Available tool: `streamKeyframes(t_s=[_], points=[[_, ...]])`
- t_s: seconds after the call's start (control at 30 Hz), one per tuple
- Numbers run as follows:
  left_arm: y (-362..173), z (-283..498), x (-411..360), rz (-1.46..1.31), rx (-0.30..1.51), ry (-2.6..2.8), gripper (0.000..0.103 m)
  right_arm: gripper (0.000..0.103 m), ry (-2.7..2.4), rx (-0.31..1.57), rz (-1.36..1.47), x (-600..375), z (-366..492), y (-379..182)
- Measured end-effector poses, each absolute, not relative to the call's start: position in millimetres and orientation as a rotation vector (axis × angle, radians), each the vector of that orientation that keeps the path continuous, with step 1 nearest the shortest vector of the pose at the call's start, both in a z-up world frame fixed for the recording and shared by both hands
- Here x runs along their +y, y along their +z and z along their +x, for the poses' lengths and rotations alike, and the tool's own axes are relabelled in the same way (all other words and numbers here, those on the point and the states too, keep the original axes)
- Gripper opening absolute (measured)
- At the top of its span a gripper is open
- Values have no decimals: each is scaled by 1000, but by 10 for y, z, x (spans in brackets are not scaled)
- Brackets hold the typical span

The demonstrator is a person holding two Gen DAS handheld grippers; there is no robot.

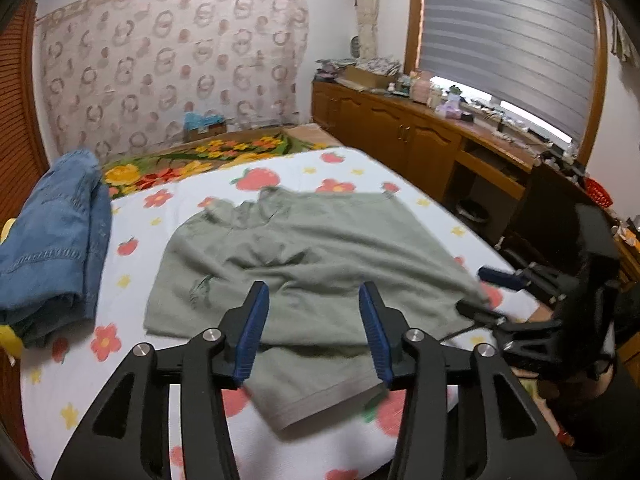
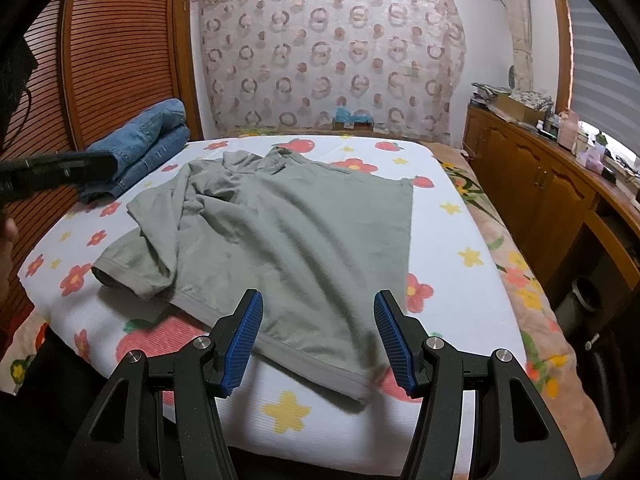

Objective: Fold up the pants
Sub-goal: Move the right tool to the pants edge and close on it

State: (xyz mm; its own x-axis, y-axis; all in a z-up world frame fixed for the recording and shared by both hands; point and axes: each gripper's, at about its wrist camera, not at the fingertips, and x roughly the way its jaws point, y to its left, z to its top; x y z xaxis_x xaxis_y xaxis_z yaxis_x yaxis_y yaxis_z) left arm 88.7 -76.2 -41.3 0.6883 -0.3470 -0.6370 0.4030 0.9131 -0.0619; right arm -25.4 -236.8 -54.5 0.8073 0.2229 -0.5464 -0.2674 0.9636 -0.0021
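Here, nearest first:
Left gripper: jaws spread wide, holding nothing; it hovers over the near hem of the pants, blue pads on either side of the cloth but, as far as can be told, clear of it.
Right gripper: also spread and empty, poised above the near right corner of the hem; in the left wrist view it sits at the right edge of the garment.
Nearer hand: both hang at the near edge; I judge neither has a clear lead, the left over the left leg end, the right over the right corner.
Pants: grey-green, lying on the flowered bedspread, partly flattened, the left side bunched and wrinkled.
Long axis: runs near to far, straight ahead of both grippers.
Pointing: leg hems toward the near edge, what looks like the waist toward the far wall.
Coming move, as a judgement: pinch the near hem and carry it away along that axis.
Farther left: folded jeans stacked well apart from the pants.
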Motion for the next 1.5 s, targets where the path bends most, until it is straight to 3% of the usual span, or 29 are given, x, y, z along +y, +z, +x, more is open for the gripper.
streamKeyframes(t_s=[0.03,0.07,0.1,0.3,0.47,1.03,1.23,1.37,1.5], points=[[-461,890,-729,84,704,-411,60,60,269,574,-81,-2359,-252,-543],[-506,893,-696,79,713,-403,76,60,277,574,-80,-2345,-252,-543],[-556,890,-651,68,716,-396,81,60,285,574,-81,-2330,-257,-542],[-834,847,-506,40,772,-350,81,57,332,564,-87,-2248,-289,-512],[-1001,820,-426,29,810,-327,81,44,399,562,-90,-2152,-292,-502],[-1222,724,-366,16,813,-290,83,36,522,641,-129,-2035,0,-586],[-1214,721,-352,2,807,-288,83,26,552,681,-141,-1983,111,-607],[-1200,718,-338,-4,819,-296,83,9,571,692,-144,-1977,182,-602],[-1186,717,-328,-10,822,-296,83,4,569,676,-143,-1970,204,-586]])
